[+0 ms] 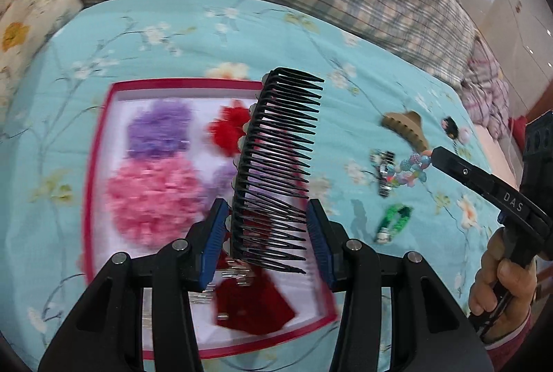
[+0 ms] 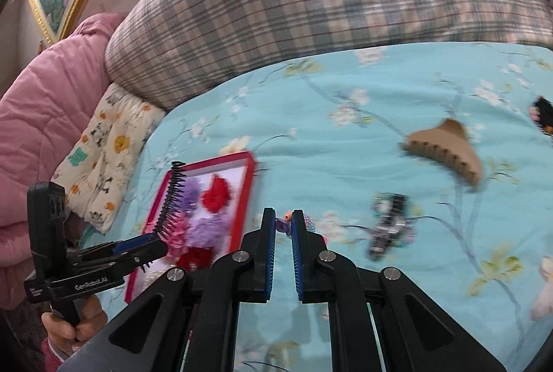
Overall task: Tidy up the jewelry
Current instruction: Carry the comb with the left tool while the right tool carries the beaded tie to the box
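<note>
My left gripper is shut on a black hair comb and holds it upright above the red-rimmed white tray. The tray holds purple, pink and red fluffy hair pieces. The comb and tray also show in the right wrist view. My right gripper is shut on a colourful bead bracelet, which also shows in the left wrist view, above the blue floral bedspread.
A tan claw clip, a dark sparkly clip, a green clip and a small black-pink piece lie on the bedspread right of the tray. A plaid quilt lies behind; a pink jacket at left.
</note>
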`<state>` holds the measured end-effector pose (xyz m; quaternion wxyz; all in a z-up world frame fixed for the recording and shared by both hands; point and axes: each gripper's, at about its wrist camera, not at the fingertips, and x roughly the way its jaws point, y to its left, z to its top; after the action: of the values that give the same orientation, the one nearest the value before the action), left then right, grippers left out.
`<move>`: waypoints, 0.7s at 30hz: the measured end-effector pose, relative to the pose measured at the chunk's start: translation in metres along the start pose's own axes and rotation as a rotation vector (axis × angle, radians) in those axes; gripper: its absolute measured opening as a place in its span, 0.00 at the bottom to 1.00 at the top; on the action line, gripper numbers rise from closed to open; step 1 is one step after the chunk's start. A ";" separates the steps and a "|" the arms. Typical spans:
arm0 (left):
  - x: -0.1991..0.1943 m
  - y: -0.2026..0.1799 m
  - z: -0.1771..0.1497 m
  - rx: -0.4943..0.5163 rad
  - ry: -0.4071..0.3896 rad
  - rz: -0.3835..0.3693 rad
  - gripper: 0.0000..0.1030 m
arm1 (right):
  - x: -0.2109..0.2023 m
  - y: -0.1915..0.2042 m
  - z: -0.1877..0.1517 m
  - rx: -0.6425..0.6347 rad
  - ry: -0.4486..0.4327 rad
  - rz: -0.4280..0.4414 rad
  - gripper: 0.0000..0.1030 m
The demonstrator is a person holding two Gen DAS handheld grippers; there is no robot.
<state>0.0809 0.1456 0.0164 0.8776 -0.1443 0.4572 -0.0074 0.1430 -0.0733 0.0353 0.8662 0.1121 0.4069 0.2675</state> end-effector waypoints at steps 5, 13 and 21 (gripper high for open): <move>-0.006 0.031 0.001 -0.040 -0.011 0.040 0.43 | 0.027 0.033 0.003 -0.019 0.026 0.057 0.08; 0.000 0.069 0.003 -0.087 -0.001 0.094 0.43 | 0.073 0.081 0.010 -0.053 0.069 0.133 0.08; 0.016 0.092 0.002 -0.130 0.025 0.111 0.43 | 0.121 0.103 0.005 -0.067 0.122 0.154 0.08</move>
<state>0.0808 0.2324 -0.0192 0.8596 -0.1752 0.4749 0.0691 0.1718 0.0797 0.0030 0.8198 0.0973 0.4399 0.3534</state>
